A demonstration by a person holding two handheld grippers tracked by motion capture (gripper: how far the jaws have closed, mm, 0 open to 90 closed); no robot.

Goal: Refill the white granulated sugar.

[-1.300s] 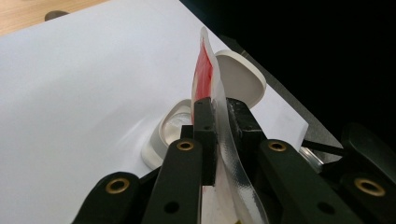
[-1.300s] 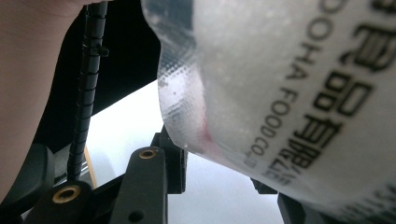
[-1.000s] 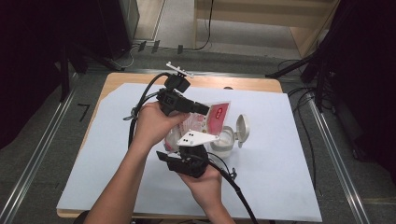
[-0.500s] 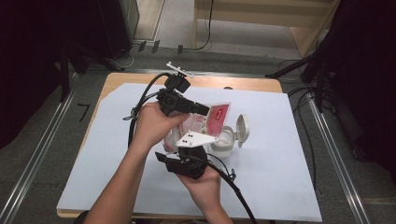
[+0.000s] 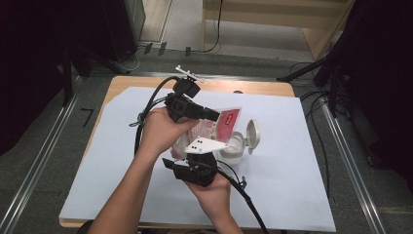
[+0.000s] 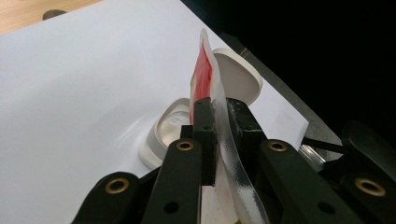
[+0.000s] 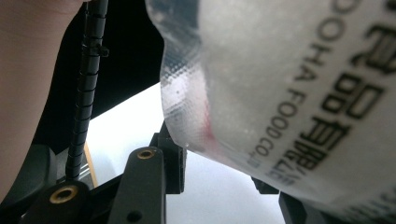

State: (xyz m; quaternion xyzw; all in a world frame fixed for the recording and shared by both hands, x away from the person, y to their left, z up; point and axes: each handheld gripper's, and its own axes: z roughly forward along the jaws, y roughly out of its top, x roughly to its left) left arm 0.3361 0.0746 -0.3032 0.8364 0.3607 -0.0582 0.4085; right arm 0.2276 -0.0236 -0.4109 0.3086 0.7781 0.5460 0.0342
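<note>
Left gripper point(image 6: 217, 109) clamped tight on the red-and-clear food pouch point(image 6: 205, 79), above the open white flip-lid container point(image 5: 238, 144). Right gripper point(image 7: 217, 154) part open around the pouch's lower end; pad contact unclear.

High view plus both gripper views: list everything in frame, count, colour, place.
pouch: 1, red and clear, printed, held over the table between both grippers
container: 1, white, round, hinged lid open, on the sheet right of the hands
sheet: 1, white, covers the table
table: 1, wood, edge shows at the far side
left gripper: 1, black, jaws clamped on the pouch edge
right gripper: 1, black, jaws around the pouch's lower part
</note>
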